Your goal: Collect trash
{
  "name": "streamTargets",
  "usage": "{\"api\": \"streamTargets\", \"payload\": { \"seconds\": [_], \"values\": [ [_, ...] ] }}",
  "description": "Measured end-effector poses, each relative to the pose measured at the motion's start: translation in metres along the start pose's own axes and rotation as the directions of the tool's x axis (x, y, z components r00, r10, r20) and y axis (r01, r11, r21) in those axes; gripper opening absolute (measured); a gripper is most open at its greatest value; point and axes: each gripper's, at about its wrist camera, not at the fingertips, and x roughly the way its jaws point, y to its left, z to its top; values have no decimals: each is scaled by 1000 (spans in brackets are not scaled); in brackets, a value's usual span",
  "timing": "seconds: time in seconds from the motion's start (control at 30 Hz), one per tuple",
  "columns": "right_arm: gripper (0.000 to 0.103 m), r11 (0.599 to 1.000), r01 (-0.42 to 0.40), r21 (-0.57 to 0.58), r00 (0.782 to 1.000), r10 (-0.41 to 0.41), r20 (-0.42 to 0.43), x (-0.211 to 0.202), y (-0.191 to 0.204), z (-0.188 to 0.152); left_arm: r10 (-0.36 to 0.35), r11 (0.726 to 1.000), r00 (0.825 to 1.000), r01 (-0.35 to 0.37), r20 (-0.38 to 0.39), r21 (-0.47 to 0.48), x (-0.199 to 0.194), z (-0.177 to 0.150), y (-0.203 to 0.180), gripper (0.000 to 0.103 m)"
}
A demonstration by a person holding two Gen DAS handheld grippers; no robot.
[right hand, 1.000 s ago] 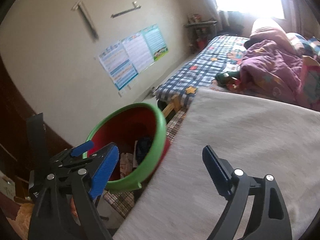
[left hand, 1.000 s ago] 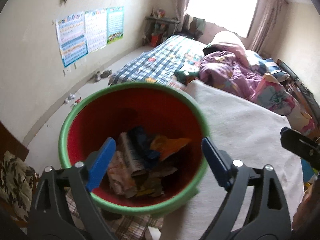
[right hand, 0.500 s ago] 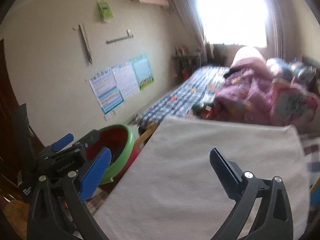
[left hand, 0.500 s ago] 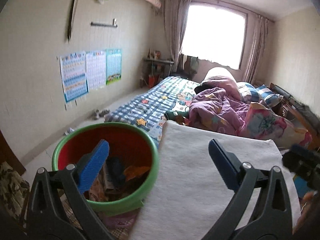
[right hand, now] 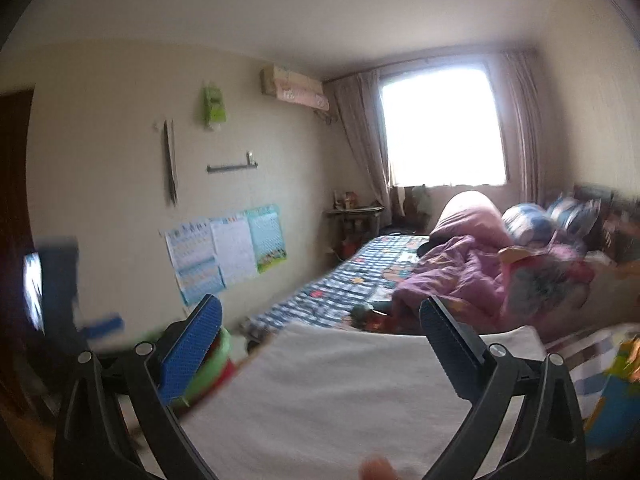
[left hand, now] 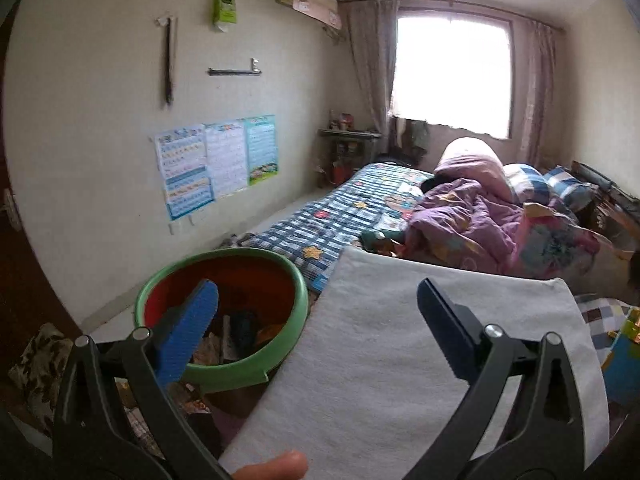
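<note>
A red bin with a green rim (left hand: 224,264) stands left of a table covered with a grey cloth (left hand: 392,360). Wrappers and paper trash (left hand: 236,332) lie inside it. My left gripper (left hand: 316,320) is open and empty, held above the bin's right edge and the cloth. My right gripper (right hand: 320,332) is open and empty, raised over the cloth (right hand: 340,392). The bin's green rim (right hand: 218,360) shows blurred behind its left finger. The left gripper shows blurred at the far left of the right wrist view (right hand: 64,288).
A bed with a blue checked cover (left hand: 344,208) and a purple quilt (left hand: 472,216) lies beyond the table. Posters (left hand: 216,164) hang on the left wall. A small shelf (left hand: 348,144) stands under the window. Colourful boxes (left hand: 624,344) sit at the right.
Both grippers have lifted and tilted up away from the bin, so the room and window fill the views. The bin has dropped to the lower left. Both stayed open.
</note>
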Motion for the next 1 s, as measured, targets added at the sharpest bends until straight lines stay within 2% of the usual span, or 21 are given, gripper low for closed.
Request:
{"api": "streamTargets", "payload": {
  "seconds": [0.07, 0.13, 0.47, 1.0],
  "values": [
    [96, 1000, -28, 2, 999, 28, -34, 0, -5, -4, 51, 999, 998, -51, 37, 12, -10, -2, -5, 98],
    [96, 998, -48, 28, 998, 49, -43, 3, -9, -6, 63, 998, 997, -64, 41, 18, -16, -3, -9, 98],
    [96, 996, -75, 55, 993, 79, -91, 16, -16, -11, 79, 997, 997, -80, 6, 9, -20, 1, -12, 98],
    [96, 995, -62, 81, 990, 72, -125, 24, -22, -18, 78, 996, 996, -77, -40, 33, -9, 8, -19, 98]
  ]
}}
